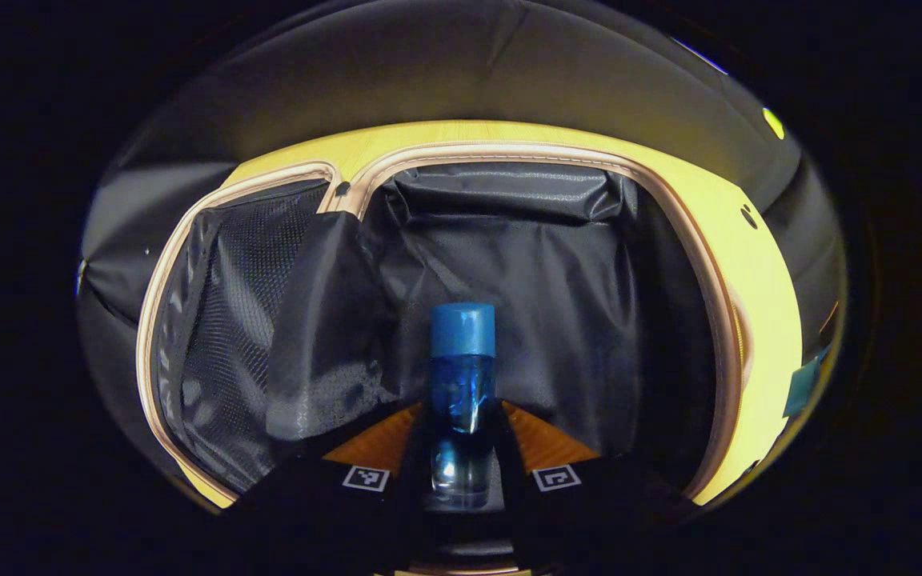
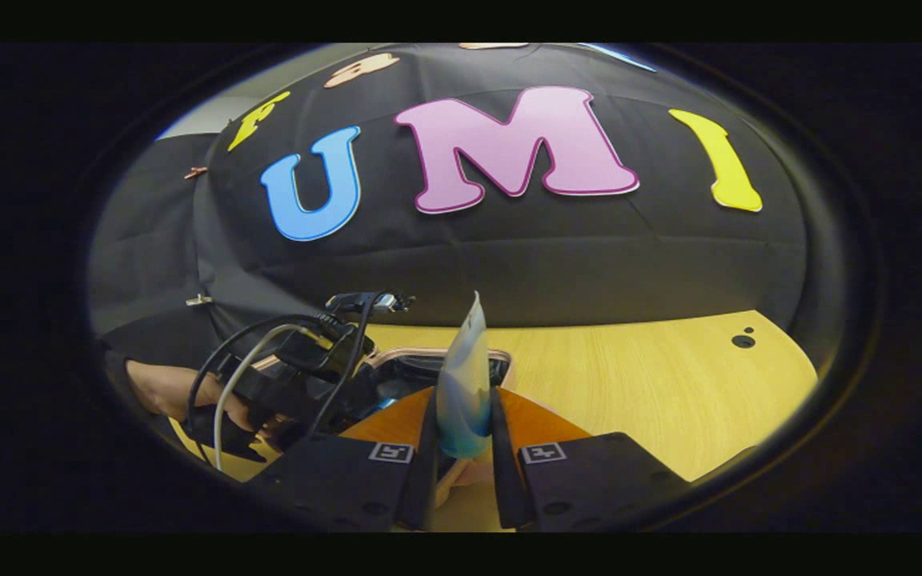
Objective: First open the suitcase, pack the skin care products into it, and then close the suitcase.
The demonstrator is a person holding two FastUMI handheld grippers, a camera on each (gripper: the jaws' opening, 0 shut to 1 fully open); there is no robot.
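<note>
In the left gripper view, the left gripper (image 1: 461,436) is clamping a blue-capped bottle (image 1: 462,376) over the open suitcase (image 1: 509,264) and its dark lining. In the right gripper view, the right gripper (image 2: 463,424) is pinching a tube (image 2: 463,384) above the wooden table (image 2: 653,392), with the left gripper (image 2: 301,376) and a hand (image 2: 189,396) partly blocking the suitcase (image 2: 413,364).

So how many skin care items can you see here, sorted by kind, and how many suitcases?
Bottles: 1, the blue-capped bottle held in the left hand-held gripper.
Tubes: 1, the tube held in the right hand-held gripper.
Suitcases: 1, the open suitcase.
Total: 3.
</note>
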